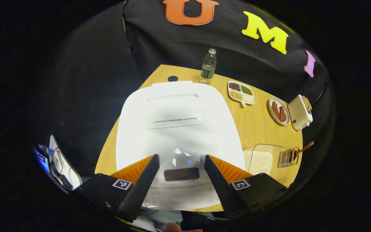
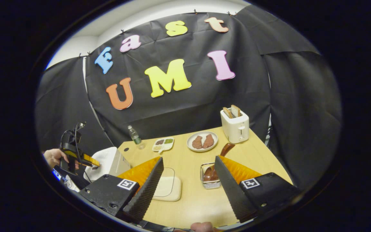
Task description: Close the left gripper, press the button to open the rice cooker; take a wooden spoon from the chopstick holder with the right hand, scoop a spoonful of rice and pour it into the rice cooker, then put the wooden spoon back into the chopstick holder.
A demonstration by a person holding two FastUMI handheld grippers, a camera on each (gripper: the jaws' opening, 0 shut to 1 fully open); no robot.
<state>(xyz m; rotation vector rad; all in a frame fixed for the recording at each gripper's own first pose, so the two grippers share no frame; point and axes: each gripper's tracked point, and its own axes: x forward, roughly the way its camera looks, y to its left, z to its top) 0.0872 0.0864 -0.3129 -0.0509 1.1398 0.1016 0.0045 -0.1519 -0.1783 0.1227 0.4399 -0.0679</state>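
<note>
My left claw (image 1: 180,166) hangs spread wide over the rice cooker (image 1: 175,119), whose stiff dark button (image 1: 181,174) just below wants one firm press from clenched tips.

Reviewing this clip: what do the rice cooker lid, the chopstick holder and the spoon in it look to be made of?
Rice cooker lid: glossy white, likely plastic, with light reflections. Chopstick holder: thin shiny wire, probably metal. Wooden spoon: smooth reddish-brown, wood-like.
</note>
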